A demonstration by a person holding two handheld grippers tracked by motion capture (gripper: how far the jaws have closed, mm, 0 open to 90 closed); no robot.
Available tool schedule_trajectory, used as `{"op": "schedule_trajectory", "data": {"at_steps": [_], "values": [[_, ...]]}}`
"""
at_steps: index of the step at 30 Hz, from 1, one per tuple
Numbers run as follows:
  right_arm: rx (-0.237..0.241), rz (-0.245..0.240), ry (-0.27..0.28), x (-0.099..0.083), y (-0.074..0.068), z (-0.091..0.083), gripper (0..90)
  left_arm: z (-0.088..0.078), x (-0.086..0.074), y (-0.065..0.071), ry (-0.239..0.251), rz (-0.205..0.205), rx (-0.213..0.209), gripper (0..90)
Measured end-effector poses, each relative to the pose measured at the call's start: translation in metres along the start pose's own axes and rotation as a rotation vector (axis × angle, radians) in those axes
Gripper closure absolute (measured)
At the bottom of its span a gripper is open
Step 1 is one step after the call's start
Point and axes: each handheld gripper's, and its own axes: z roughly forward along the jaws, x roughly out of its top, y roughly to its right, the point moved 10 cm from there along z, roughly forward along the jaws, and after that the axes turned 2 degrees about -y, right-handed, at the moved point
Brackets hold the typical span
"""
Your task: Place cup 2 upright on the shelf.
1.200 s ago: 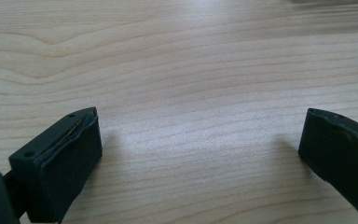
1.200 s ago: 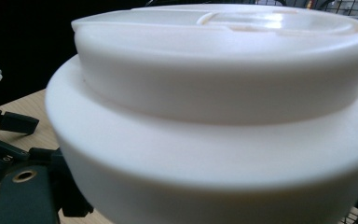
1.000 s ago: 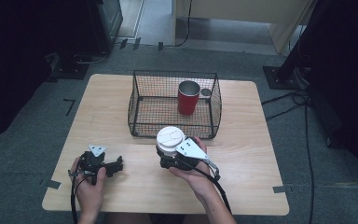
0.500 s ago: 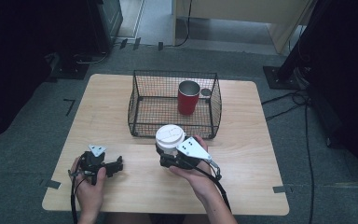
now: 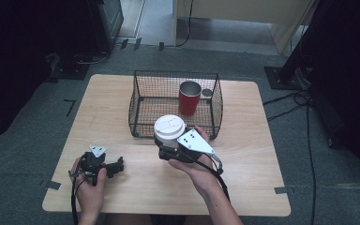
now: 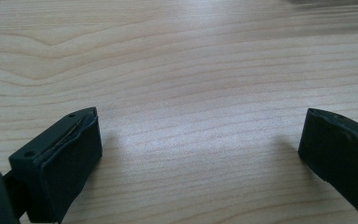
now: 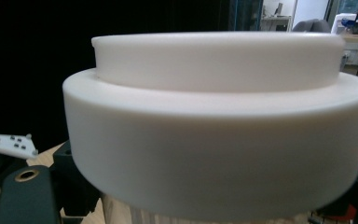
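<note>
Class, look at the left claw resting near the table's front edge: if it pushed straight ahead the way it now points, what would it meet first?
Probably nothing: the open left claw points right across the bare light wooden table, passing in front of the right hand, though depth is uncertain.

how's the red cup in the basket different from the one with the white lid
The red cup is open-topped; the lidded cup wears a white lid. The red cup stands free inside the wire basket; the lidded cup is outside it, at its near side, gripped by the right tool. The red cup's wall is red; the lidded cup's looks dark. Both are upright.
</note>
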Motion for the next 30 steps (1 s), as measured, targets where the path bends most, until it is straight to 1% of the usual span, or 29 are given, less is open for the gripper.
{"op": "schedule_trajectory", "data": {"at_steps": [7,11,14,18,21,24,28,30], "values": [[-0.015,-0.007,0.040,0.028,0.003,0.004,16.1,0.000,0.000,0.000,0.000,0.000,0.000,0.1],[-0.026,-0.004,0.073,0.045,0.006,0.007,16.1,0.000,0.000,0.000,-0.001,0.001,0.001,0.1],[-0.038,-0.011,0.088,0.054,0.009,0.012,16.1,0.000,0.000,0.000,-0.001,0.000,0.001,0.1],[-0.047,0.006,0.102,0.062,0.013,0.018,16.1,0.000,0.000,0.000,-0.001,0.001,0.001,0.1],[-0.057,-0.001,0.109,0.068,0.016,0.023,16.1,0.000,0.000,0.000,-0.001,0.001,0.001,0.1],[-0.067,0.009,0.120,0.075,0.019,0.027,16.1,0.000,0.000,0.000,-0.002,0.001,0.001,0.1],[-0.081,0.004,0.137,0.083,0.023,0.032,16.1,0.000,0.000,0.000,-0.001,0.001,0.001,0.1],[-0.087,0.010,0.145,0.087,0.025,0.036,16.1,0.000,0.000,0.000,-0.001,0.000,0.001,0.1]]}}
